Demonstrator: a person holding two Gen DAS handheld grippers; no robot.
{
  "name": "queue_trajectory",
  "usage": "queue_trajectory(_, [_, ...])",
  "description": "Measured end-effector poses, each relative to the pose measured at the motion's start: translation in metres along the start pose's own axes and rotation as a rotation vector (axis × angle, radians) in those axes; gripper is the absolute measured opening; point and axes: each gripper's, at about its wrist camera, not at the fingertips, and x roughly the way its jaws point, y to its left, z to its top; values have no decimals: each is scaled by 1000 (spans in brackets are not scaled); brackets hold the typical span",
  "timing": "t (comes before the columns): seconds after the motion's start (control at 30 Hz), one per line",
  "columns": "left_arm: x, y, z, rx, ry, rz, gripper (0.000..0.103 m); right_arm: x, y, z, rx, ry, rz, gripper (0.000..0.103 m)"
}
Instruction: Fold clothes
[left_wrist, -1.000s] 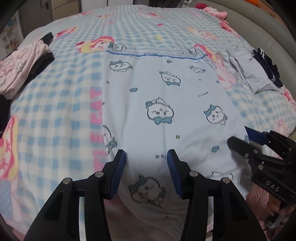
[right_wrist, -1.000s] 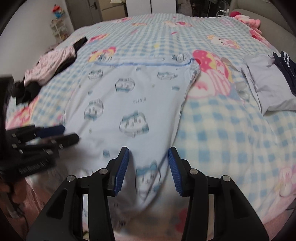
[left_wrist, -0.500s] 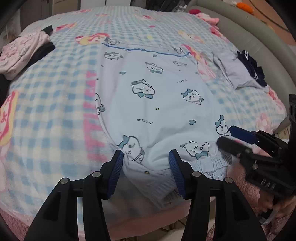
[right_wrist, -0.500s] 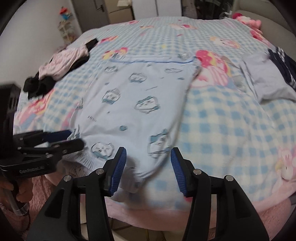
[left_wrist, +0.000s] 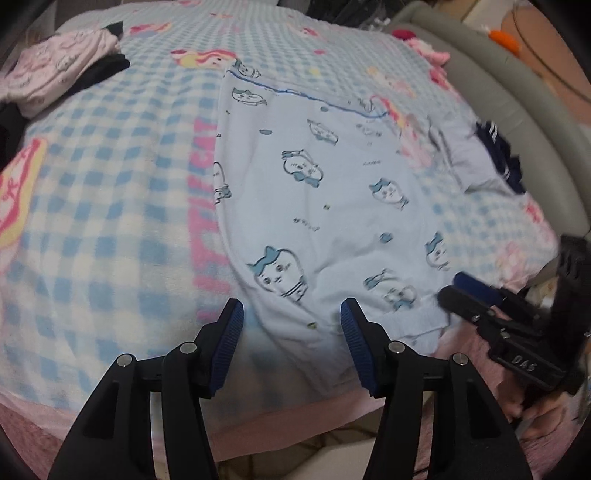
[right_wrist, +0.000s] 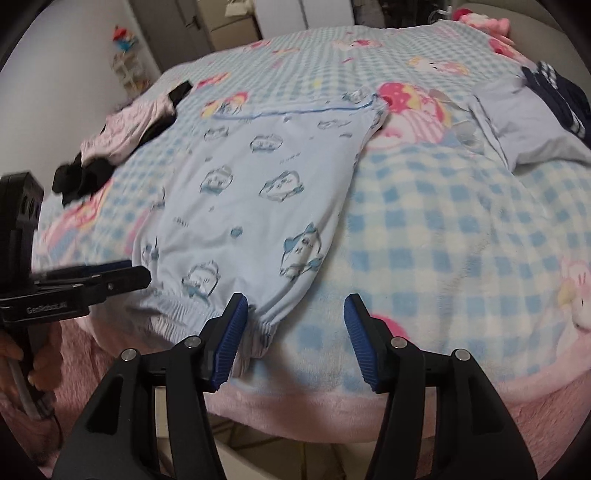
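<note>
Both hand-held grippers — left (left_wrist: 290, 334), right (right_wrist: 295, 332) — hang released above the blue pajama pants (left_wrist: 332, 206).

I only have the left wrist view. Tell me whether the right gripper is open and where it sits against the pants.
Observer: In the right wrist view the right gripper is open and holds nothing.
Operator: Give me the waistband's position.
Observer: The gathered waistband lies along the near edge of the checked blanket. Its end corner sits just inside one of the gripper's fingers.
Operator: Say what lies between the fingers.
Observer: Mostly blanket. Only that corner of the pale blue pants reaches into the gap.
</note>
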Motion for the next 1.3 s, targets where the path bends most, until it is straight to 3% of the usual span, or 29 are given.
queue_trajectory(0.47, [-3,-5,-4,-53,-74,-29,56,-9,-10,-4,57,-41,-12,55])
queue_trajectory(0.63, [-2,-11,-5,-62,-102,-28,56,3,6,-11,-5,-37,-28,55])
queue_trajectory(0.83, [-2,12,-12,-99,-33,69,54,5,-8,-15,38,-15,-39,55])
queue_trajectory(0.93, [-14,12,-11,-121,-73,68,52,-3,-12,-10,77,-20,-61,55])
queue_trajectory(1.03, [-21,2,-6,-107,-124,30,53,-9,-8,-2,89,-56,-14,55])
queue_trajectory(1.13, [-10,-4,3,-79,-110,28,53,0,-1,2,45,-50,-56,55])
queue_trajectory(1.3, [7,0,-3,-67,-40,110,54,12,-6,-5,49,-9,-63,55])
